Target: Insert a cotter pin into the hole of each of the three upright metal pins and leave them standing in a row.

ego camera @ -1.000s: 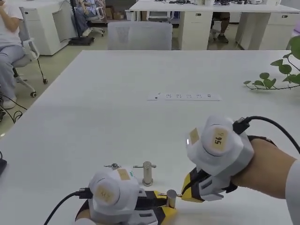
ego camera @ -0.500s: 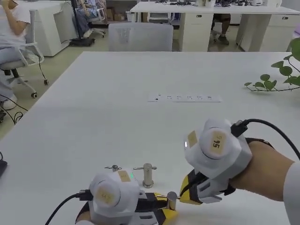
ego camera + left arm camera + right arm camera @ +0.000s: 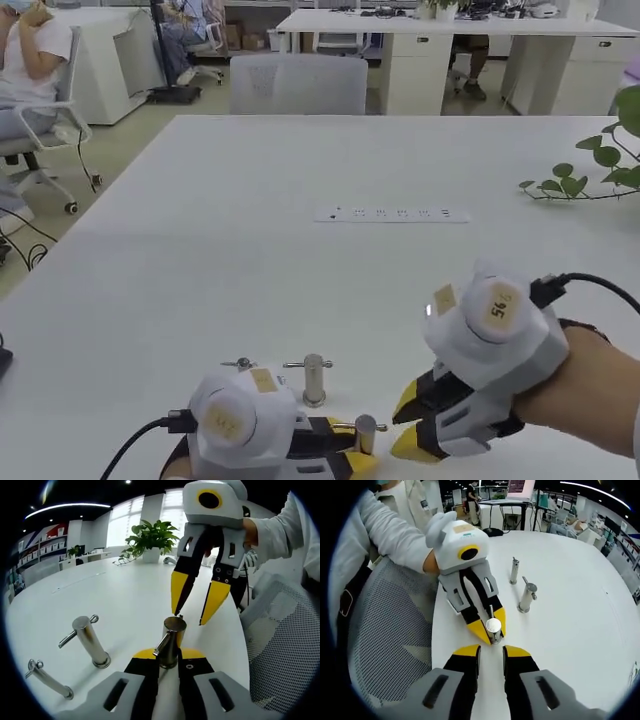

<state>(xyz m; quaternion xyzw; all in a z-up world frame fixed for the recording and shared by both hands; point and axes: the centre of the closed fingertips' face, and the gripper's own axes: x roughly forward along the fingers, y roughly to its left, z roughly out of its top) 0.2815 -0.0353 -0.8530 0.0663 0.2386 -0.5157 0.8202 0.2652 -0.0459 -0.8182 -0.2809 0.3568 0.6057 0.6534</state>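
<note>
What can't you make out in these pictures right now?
Head view: leftmost pin, shaft hidden behind the housing of the left gripper.
Right gripper view: held pin, its hole covered by the left gripper's jaws.
Left gripper view: cotter pin, far end behind the held pin itself.

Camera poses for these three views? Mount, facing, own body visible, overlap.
Head view: on the headset, looking forward and down at the table; left gripper, right gripper and a forearm show.
Left gripper view: along its own jaws, shut on the nearest pin, facing the right gripper and a plant.
Right gripper view: along its own open jaws, facing the left gripper and the person's sleeve.
Shared: all three show the nearest pin between the two grippers.
</note>
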